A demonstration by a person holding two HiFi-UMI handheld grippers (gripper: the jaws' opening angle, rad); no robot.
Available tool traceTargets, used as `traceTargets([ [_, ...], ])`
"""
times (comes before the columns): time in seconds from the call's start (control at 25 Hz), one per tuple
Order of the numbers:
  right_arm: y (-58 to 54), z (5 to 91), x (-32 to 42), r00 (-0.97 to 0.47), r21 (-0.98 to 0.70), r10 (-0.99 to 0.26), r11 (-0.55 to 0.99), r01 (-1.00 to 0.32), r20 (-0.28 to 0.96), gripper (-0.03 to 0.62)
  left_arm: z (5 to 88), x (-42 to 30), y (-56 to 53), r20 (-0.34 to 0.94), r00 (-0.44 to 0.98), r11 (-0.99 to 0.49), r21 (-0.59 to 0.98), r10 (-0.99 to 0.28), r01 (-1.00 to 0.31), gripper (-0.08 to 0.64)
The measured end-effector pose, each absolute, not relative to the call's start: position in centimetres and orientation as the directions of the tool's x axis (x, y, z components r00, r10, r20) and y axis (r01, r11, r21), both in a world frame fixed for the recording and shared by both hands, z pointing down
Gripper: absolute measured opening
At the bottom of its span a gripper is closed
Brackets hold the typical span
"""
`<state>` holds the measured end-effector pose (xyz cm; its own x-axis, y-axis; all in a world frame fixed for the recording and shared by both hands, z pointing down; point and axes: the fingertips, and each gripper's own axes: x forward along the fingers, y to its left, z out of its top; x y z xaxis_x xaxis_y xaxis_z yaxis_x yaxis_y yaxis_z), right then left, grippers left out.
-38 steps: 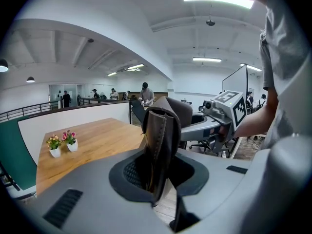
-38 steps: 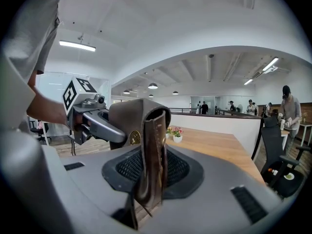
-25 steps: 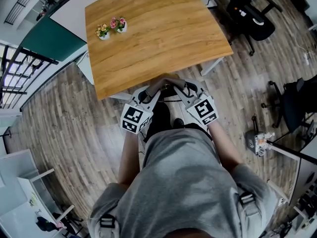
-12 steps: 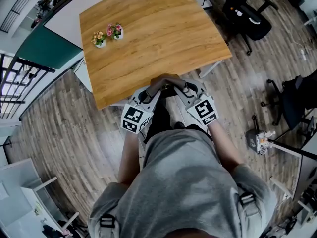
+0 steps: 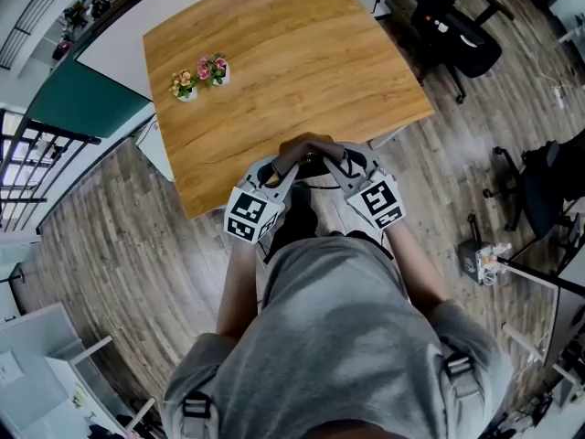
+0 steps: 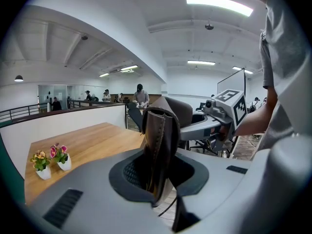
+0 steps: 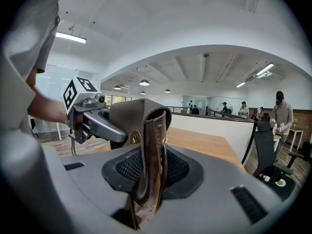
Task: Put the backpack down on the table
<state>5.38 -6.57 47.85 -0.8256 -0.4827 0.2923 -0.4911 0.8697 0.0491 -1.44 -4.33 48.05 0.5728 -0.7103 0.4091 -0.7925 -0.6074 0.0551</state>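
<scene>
Backpack (image 5: 306, 149) at the near edge of the wooden surface (image 5: 292, 53), hung by its brown leather top loop (image 6: 158, 140) between both tongs, close in front of the person's grey shirt (image 5: 338, 337). Long axis of the loop running side to side, from left tongs (image 5: 277, 170) to right tongs (image 5: 345, 165); neither hand nearer, one at each end. Dark bulk (image 5: 294, 219) below the loop, between the forearms: judged to be the body of the backpack, hanging on the person's side of the edge rather than over the wood, though not certain from the head view. Surface lying ahead of the tongs and beyond them, so the coming move judged to need a carry forward past the edge before any lowering. Left tongs partly closed, pads pinching a folded run of the leather that stands upright between them, with the other gripper in sight beyond on the same loop. Right tongs likewise partly closed and clamped on upright brown leather, a brass stud (image 7: 135, 138) just beside the pinch. Nothing else between either pair of pads. Two small flower pots (image 5: 201, 71) toward the far left of the surface, well apart from the edge nearest the load. Risk as judged: body of the bag catching on the edge if brought forward too low.
</scene>
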Motion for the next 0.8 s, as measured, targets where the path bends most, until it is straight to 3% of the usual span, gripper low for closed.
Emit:
traceTargets([
  [0.8,-17.2,49.6,-1.7,-0.771,0.04,-0.53,0.832,-0.553,0.354,0.104,50.1,-8.6,-15.5,0.429,0.634,-0.662,0.103,-0.643,-0.742,0.084],
])
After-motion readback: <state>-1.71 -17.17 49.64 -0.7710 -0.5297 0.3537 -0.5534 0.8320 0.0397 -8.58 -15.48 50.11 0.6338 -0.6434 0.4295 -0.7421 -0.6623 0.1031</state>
